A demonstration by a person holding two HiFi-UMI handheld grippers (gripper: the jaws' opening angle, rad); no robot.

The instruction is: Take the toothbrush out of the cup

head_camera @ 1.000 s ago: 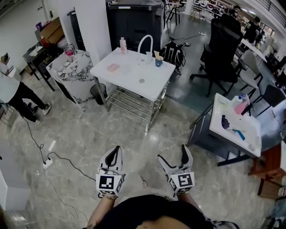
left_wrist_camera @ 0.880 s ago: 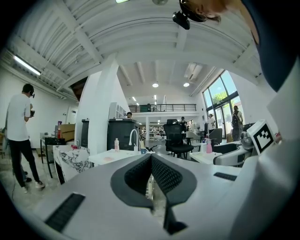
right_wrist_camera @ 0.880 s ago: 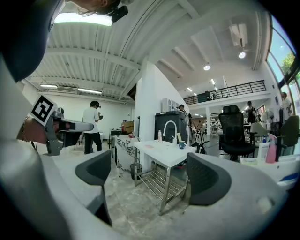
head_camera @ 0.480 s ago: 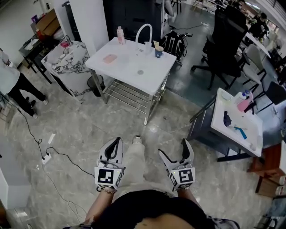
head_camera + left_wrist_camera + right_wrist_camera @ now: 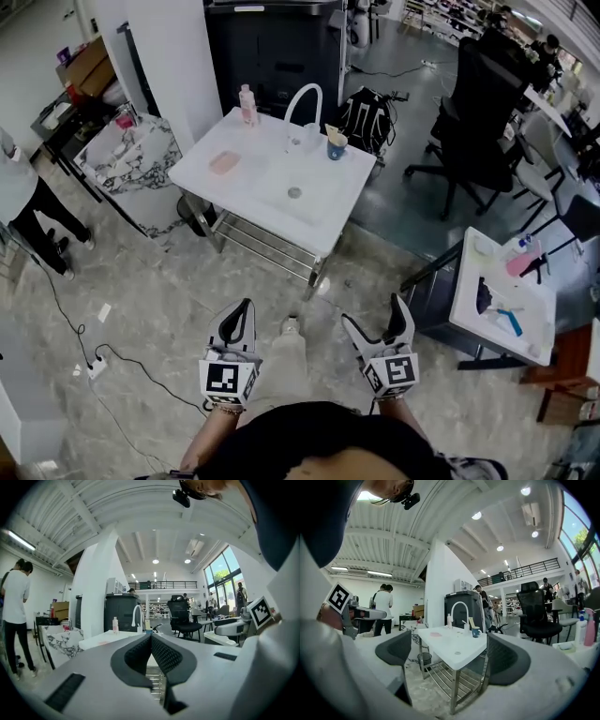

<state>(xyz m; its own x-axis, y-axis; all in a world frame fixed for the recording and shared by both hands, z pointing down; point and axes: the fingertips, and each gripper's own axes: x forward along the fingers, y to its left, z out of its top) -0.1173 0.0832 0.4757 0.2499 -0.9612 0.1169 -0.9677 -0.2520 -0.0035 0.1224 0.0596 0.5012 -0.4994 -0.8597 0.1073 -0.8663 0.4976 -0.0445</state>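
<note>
Left gripper (image 5: pixel 246 307) is pinching nothing, right gripper (image 5: pixel 373 314) is gaping empty; a hasty reach is risking toppling the cup (image 5: pixel 336 146) with its toothbrush (image 5: pixel 329 132) at the far edge of the table (image 5: pixel 267 183).

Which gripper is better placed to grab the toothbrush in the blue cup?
Right, probably. The right gripper has its jaws open, and the blue cup with the toothbrush stands toward that side; the left gripper is shut. Both are far off.
</note>
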